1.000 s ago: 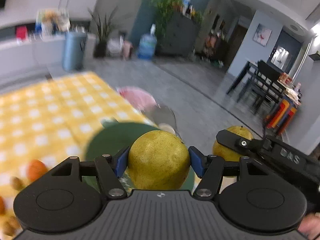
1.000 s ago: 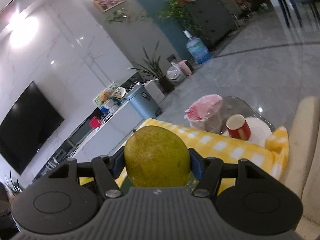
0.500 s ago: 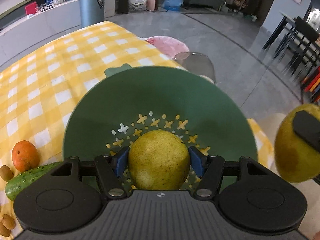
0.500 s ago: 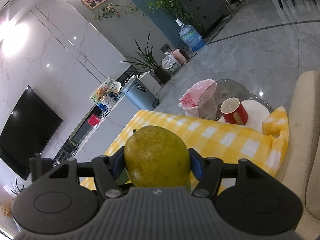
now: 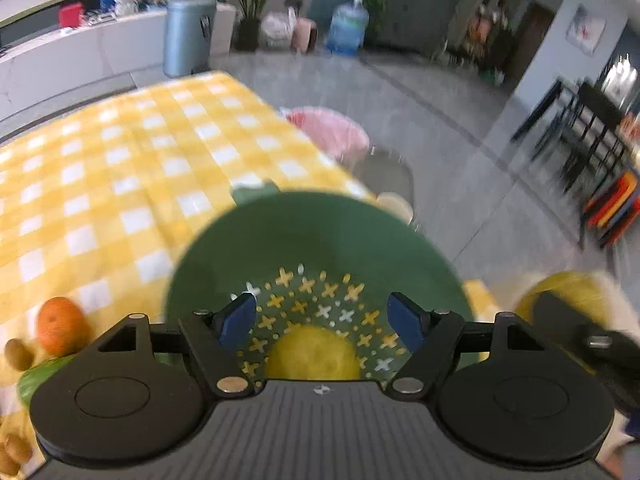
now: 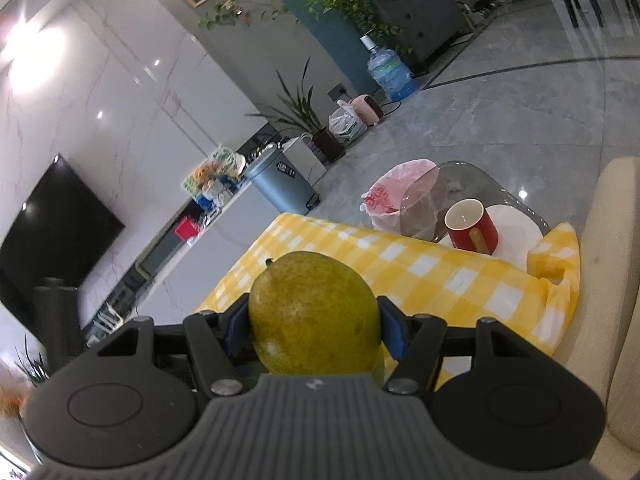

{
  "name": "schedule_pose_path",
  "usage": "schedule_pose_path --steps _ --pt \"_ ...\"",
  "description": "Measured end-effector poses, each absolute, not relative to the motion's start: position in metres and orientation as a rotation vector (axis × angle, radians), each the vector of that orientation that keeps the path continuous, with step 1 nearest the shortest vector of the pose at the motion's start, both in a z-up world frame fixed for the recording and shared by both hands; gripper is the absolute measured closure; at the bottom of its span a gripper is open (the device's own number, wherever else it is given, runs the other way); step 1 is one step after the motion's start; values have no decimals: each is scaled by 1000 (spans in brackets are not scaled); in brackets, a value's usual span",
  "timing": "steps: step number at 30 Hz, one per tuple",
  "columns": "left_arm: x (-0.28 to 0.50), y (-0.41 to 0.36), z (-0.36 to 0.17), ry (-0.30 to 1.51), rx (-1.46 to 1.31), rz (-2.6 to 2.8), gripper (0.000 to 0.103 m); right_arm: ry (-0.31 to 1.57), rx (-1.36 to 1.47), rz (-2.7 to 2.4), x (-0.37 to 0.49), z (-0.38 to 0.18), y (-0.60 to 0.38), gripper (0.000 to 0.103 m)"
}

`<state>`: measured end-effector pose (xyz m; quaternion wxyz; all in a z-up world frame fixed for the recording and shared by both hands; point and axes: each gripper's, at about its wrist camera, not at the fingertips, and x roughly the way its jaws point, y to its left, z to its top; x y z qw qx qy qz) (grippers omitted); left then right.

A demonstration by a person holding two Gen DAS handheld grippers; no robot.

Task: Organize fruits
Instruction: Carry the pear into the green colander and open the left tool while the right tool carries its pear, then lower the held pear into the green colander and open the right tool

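My left gripper [image 5: 318,320] hangs over the green colander [image 5: 280,236], low in the frame, its blue fingers [image 5: 236,320] opening and already clear of the pear [image 5: 312,354] that lies on the perforated bottom below them. I read this as the drop-off: fruit goes into the colander, and this one is in. At the lower right edge of the left view the second pear [image 5: 560,296] shows blurred. In the right view my right gripper [image 6: 314,330] carries that pear [image 6: 314,314] at bottom centre, fingers pinching its sides, stem end pointing away; it is probably next for the colander. An orange [image 5: 62,326], a cucumber [image 5: 40,374] and some small brown fruits [image 5: 16,354] sit at the lower left on the tabletop [image 5: 120,160], which is covered by a yellow-and-white check cloth. Beyond it are a grey tiled floor, a pink-lined bin [image 6: 384,196], a red mug [image 6: 470,224], a water jug [image 6: 390,70], a grey pedal bin [image 6: 276,184] and a wall-mounted television [image 6: 56,224].
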<state>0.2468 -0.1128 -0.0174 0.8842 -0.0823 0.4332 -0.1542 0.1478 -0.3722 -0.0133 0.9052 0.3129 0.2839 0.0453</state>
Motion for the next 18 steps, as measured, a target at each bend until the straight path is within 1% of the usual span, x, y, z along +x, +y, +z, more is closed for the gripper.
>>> schedule_pose_path --steps 4,7,10,13,16,18 --pt "210 -79 7 811 -239 -305 13 577 592 118 154 -2 -362 41" --pt "183 -59 11 769 -224 -220 12 652 446 189 171 7 -339 41" --pt "169 -41 -1 776 -214 -191 12 778 297 160 195 10 -318 41" --pt "159 -24 -15 794 -211 -203 12 852 166 133 215 14 -304 41" --pt "152 -12 -27 806 -229 -204 12 892 61 159 225 18 -291 41" --pt "148 -5 -30 814 -244 -218 12 893 41 164 227 23 -283 41"
